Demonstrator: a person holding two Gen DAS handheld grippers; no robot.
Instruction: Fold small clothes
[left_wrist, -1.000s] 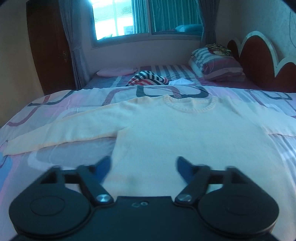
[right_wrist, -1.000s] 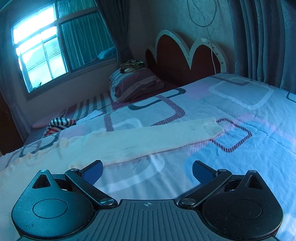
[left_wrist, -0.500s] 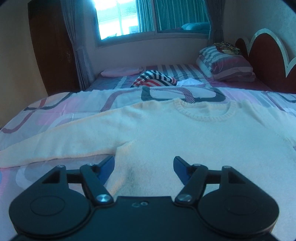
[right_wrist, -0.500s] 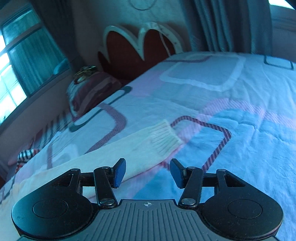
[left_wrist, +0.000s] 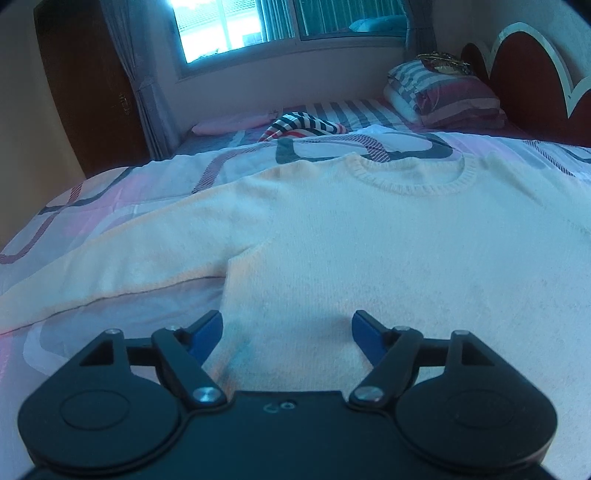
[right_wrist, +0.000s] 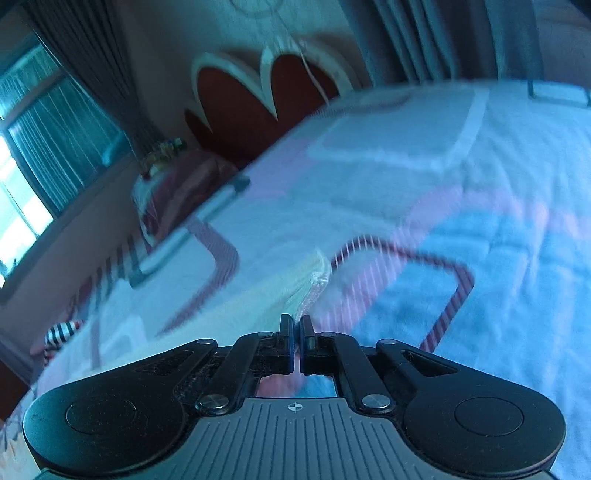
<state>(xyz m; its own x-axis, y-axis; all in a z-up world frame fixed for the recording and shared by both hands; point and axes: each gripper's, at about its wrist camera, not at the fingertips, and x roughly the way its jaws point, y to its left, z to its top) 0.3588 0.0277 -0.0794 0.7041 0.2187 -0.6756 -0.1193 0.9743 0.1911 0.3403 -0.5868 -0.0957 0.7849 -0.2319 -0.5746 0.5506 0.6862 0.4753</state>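
A cream knit sweater (left_wrist: 369, 240) lies flat, front up, on the patterned bed cover (left_wrist: 110, 192), its collar toward the window. My left gripper (left_wrist: 287, 328) hovers low over the sweater's left side edge, just below the armpit. Its jaws are opening, with the fabric edge under the gap and nothing pinched. In the right wrist view the sweater's right sleeve (right_wrist: 258, 295) runs up to my right gripper (right_wrist: 296, 321). That gripper is shut on the ribbed cuff (right_wrist: 316, 275), which bunches up at the fingertips. This view is tilted and blurred.
A striped garment (left_wrist: 303, 127) and a pink cloth (left_wrist: 229, 123) lie at the far side of the bed. Stacked pillows (left_wrist: 450, 96) rest against the scalloped headboard (left_wrist: 524, 74). A window with curtains (left_wrist: 147, 92) is behind them.
My right gripper swung along the sleeve to its cuff, rolled, and went from wide open to shut on it. My left gripper moved closer to the sweater's side edge and spread wider.
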